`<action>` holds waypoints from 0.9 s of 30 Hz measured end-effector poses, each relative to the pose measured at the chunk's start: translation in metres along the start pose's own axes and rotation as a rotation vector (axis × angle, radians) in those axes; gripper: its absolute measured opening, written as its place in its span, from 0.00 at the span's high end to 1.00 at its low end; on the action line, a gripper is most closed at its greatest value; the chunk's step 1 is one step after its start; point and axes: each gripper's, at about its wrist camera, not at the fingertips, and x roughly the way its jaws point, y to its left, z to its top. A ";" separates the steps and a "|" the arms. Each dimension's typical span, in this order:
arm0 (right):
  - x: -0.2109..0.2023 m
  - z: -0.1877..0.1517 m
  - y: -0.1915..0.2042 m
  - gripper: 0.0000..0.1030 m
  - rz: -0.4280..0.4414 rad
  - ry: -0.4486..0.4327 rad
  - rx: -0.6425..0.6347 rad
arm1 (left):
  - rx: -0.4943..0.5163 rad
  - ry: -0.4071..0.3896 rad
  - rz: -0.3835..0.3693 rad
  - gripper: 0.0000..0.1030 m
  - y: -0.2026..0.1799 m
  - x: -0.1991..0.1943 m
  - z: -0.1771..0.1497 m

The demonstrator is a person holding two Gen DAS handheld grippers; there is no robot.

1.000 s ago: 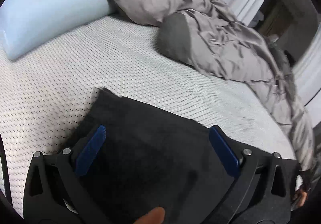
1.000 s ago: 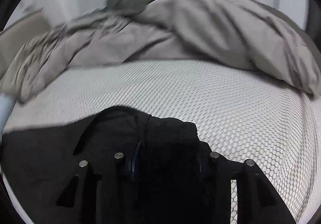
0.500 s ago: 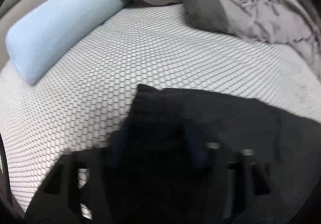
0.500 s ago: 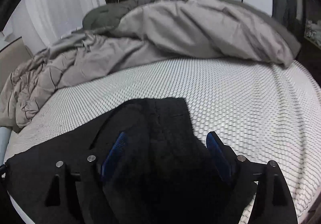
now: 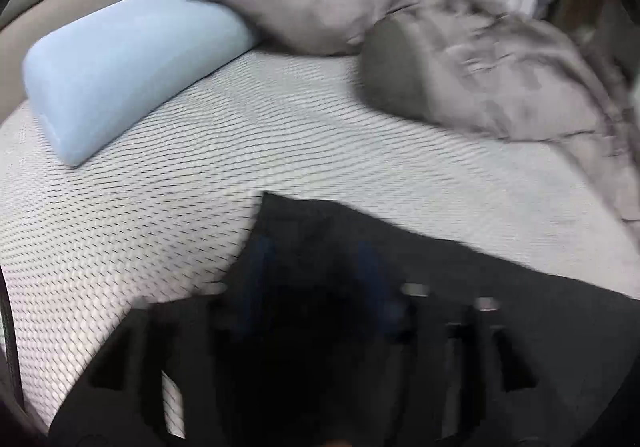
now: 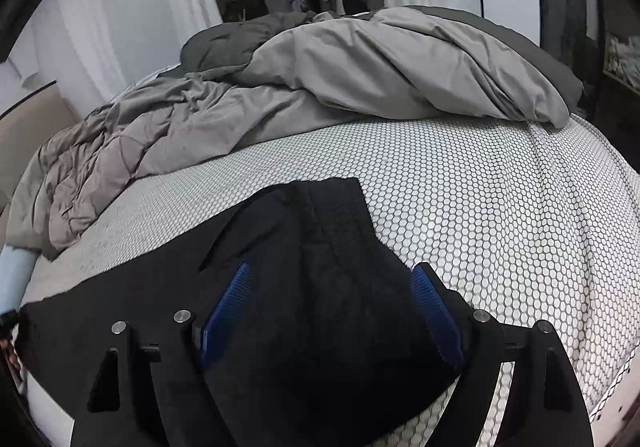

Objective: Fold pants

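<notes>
Black pants [image 6: 320, 287] lie folded flat on the bed [image 6: 500, 227], toward six o'clock. The right hand-held gripper [image 6: 332, 311] hovers over them, jaws wide, gripping nothing. The left hand-held gripper [image 5: 316, 279], blurred, has its jaws opening above the pants' corner; a blue bolster [image 5: 120, 63] lies at ten o'clock.

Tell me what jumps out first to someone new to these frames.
The black pants lie spread across the near part of the white honeycomb-pattern mattress. The right tongs stand wide open over them, blue pads clear of the cloth. Behind lies a rumpled grey duvet, with a pale blue bolster at the far left in the left wrist view; there the left tongs are blurred, jaws opening, over the pants' corner.
</notes>
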 end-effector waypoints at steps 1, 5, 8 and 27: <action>-0.003 -0.002 0.005 0.18 0.016 0.011 -0.022 | 0.004 -0.029 -0.047 0.20 -0.009 -0.015 -0.005; -0.008 -0.018 0.036 0.11 0.080 0.048 -0.135 | 0.069 -0.107 -0.215 0.01 -0.065 -0.061 -0.038; -0.002 -0.037 0.069 0.09 0.146 0.103 -0.199 | 0.157 -0.030 -0.343 0.01 -0.118 -0.070 -0.079; 0.033 -0.087 0.054 0.06 -0.056 0.237 -0.501 | 0.590 0.184 -0.416 0.01 -0.253 -0.047 -0.211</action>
